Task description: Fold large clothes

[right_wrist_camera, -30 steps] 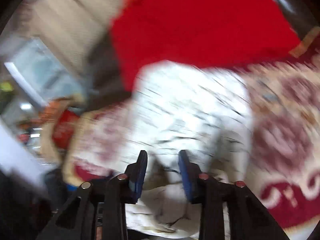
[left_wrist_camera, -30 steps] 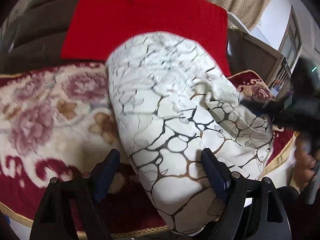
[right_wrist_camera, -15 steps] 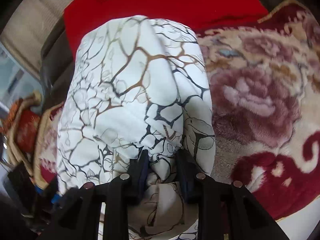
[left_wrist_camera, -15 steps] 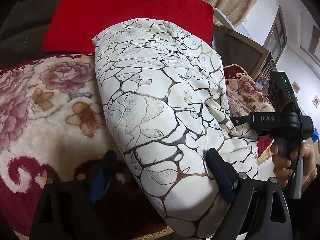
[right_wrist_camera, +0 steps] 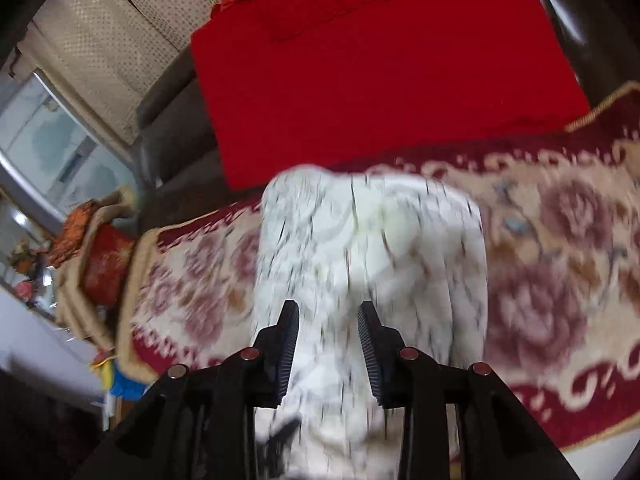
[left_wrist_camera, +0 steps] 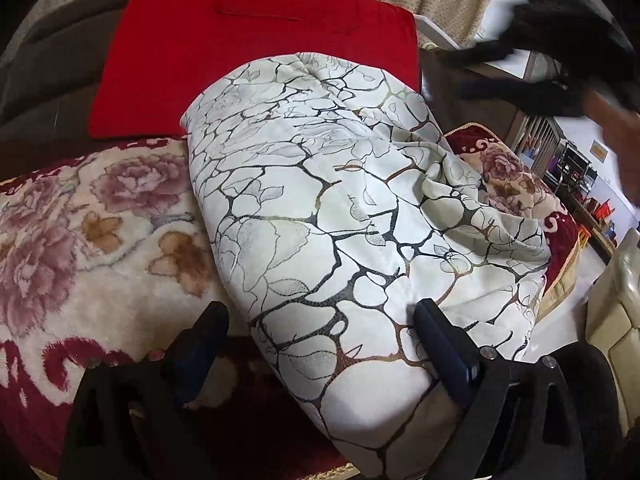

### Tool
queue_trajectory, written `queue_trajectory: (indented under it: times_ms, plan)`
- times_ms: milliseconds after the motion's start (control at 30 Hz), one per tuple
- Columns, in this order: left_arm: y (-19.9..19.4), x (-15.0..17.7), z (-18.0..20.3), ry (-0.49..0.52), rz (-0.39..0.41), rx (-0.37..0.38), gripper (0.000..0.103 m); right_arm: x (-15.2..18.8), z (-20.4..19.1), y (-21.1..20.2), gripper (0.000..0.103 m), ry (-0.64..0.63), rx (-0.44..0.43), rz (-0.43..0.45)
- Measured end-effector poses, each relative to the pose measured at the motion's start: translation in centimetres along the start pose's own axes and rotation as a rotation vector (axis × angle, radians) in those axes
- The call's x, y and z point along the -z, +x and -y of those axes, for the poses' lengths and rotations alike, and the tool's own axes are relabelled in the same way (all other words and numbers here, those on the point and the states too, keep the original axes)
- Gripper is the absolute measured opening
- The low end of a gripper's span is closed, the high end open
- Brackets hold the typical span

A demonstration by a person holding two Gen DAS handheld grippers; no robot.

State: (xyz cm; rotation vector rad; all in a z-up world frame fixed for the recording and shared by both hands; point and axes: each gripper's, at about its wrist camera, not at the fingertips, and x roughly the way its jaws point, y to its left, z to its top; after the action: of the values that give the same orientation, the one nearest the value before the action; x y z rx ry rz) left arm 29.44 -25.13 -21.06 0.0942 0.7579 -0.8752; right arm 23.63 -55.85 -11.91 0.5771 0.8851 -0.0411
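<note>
The left claw (left_wrist_camera: 320, 344) stands wide open, its two blue-padded fingers (left_wrist_camera: 440, 340) set far apart, with the near end of the white garment (left_wrist_camera: 320, 220) lying between them; the finger at 4 o'clock presses against the cloth, the one at 8 o'clock sits just beside it over the floral blanket (left_wrist_camera: 80, 248). It grips nothing. The folded garment, veined in black and gold, stretches away toward 12 o'clock, ending at the red cushion (left_wrist_camera: 248, 52).

The right claw (right_wrist_camera: 328, 320) is partly open, holding nothing, its ribbed fingers (right_wrist_camera: 290, 340) poised above the same garment (right_wrist_camera: 372, 248), which is motion-blurred here. The blanket (right_wrist_camera: 560, 280) spreads toward 3 o'clock, and the red cushion (right_wrist_camera: 380, 80) fills 12 o'clock.
</note>
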Motion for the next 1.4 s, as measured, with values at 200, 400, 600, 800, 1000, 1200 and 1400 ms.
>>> queue_trajectory:
  times_ms: [200,400,600,800,1000,1200,1400]
  plan:
    - [-0.1,-0.1,-0.2,0.002,0.000,0.020,0.094,-4.0,0.8,9.0,0.033,0.060,0.076,-0.089]
    - [0.5,-0.6,-1.2,-0.058,-0.015,0.094,0.095,-4.7,5.7,15.3,0.031,0.160,0.091,-0.199]
    - [0.2,-1.0,-2.2,-0.114,-0.038,0.122,0.095,-3.8,4.3,10.9,0.034,0.142,0.062,-0.137]
    - [-2.9,-1.8,-4.1,-0.183,0.075,0.097,0.095,-0.1,0.8,3.0,0.034,0.007,-0.023,-0.066]
    - [-1.8,-1.4,-4.4,-0.192,0.009,0.034,0.095,6.2,1.7,1.7,0.033,-0.008,0.037,-0.099]
    - [-0.8,-0.9,-2.7,-0.087,0.006,0.001,0.096,10.2,5.3,6.0,0.033,0.021,0.117,-0.100]
    - [-1.7,-0.7,-3.1,-0.106,0.014,-0.003,0.096,8.2,3.8,3.9,0.033,0.028,0.119,-0.138]
